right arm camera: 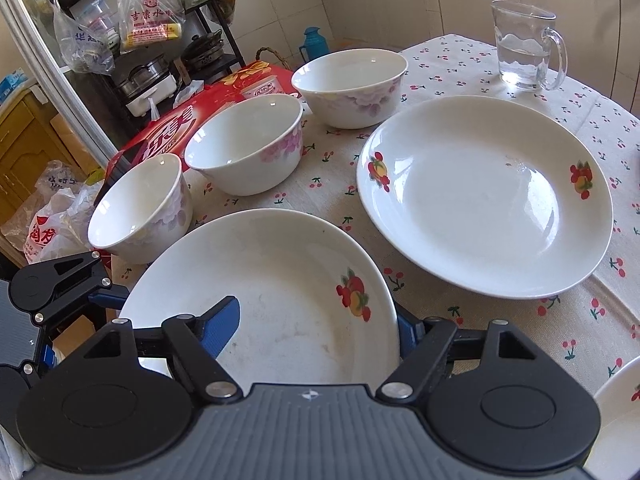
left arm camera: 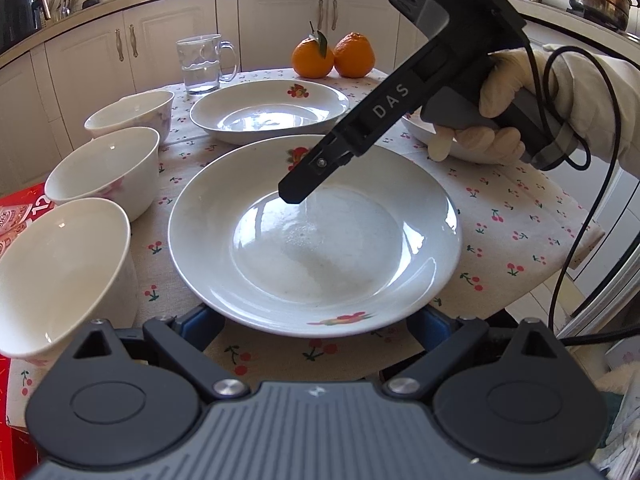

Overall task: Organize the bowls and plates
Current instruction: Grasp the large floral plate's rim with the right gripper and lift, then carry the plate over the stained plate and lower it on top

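Note:
A white fruit-print plate [left arm camera: 316, 236] lies on the cherry tablecloth [left arm camera: 500, 216], its near rim over my left gripper [left arm camera: 316, 330], whose blue fingers [left arm camera: 200, 324] stand wide apart beneath it. My right gripper [left arm camera: 294, 194] reaches over this plate's far rim; in the right wrist view [right arm camera: 316, 332] one blue finger [right arm camera: 222, 326] lies inside the plate [right arm camera: 280, 300] and the other outside the rim. A second plate [left arm camera: 270, 110] [right arm camera: 484, 196] lies behind. Three white bowls [left arm camera: 106, 170] [right arm camera: 244, 142] line the left side.
A glass mug of water [left arm camera: 202, 64] [right arm camera: 524, 48] and two oranges [left arm camera: 332, 56] stand at the table's far edge. Another plate [left arm camera: 424, 128] lies partly hidden behind the right hand. A red box [right arm camera: 168, 128] sits beside the bowls at the table's edge.

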`<state>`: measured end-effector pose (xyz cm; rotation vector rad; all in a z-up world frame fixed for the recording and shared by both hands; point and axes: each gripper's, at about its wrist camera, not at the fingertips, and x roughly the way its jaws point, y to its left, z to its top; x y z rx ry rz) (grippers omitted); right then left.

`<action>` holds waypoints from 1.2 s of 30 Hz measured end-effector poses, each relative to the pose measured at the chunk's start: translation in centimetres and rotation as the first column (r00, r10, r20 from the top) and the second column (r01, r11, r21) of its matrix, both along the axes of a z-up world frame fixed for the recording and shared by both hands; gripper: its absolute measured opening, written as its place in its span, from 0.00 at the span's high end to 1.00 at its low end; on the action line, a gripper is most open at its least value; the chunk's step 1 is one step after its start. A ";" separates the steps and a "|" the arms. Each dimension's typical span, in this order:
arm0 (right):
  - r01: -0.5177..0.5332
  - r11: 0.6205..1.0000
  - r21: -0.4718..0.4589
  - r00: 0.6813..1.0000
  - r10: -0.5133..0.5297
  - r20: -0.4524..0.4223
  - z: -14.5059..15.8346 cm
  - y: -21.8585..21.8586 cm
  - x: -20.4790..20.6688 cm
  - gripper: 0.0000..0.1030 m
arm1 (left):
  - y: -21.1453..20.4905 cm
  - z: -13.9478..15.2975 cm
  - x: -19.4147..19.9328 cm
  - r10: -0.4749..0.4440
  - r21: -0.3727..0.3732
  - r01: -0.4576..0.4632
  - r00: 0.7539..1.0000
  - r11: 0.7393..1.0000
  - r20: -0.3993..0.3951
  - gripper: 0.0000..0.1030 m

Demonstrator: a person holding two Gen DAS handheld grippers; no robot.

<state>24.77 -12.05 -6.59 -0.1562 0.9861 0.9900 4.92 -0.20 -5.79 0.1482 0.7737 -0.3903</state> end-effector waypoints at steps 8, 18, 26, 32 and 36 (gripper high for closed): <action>0.021 1.000 -0.006 1.000 -0.021 0.002 0.3 -1.0 -0.7 0.20 | -0.4 0.3 0.1 -0.037 -0.003 0.037 0.999 0.999 -0.010 0.07; 0.042 0.999 0.002 0.999 -0.042 0.012 1.1 -2.4 -1.6 0.20 | -1.0 0.7 0.6 -0.080 0.007 0.080 0.997 0.997 -0.024 0.07; 0.080 0.997 0.013 0.996 -0.081 0.031 2.0 -4.2 -2.0 0.20 | -2.1 1.7 1.5 -0.131 0.006 0.131 0.991 0.991 -0.031 0.07; 0.124 0.992 0.022 0.991 -0.125 0.052 3.0 -6.3 -2.1 0.20 | -3.4 2.6 2.6 -0.179 0.004 0.179 0.983 0.984 -0.028 0.07; 0.157 0.987 0.024 0.985 -0.158 0.066 3.5 -8.0 -2.1 0.20 | -4.8 3.0 3.5 -0.214 -0.002 0.214 0.976 0.977 -0.031 0.07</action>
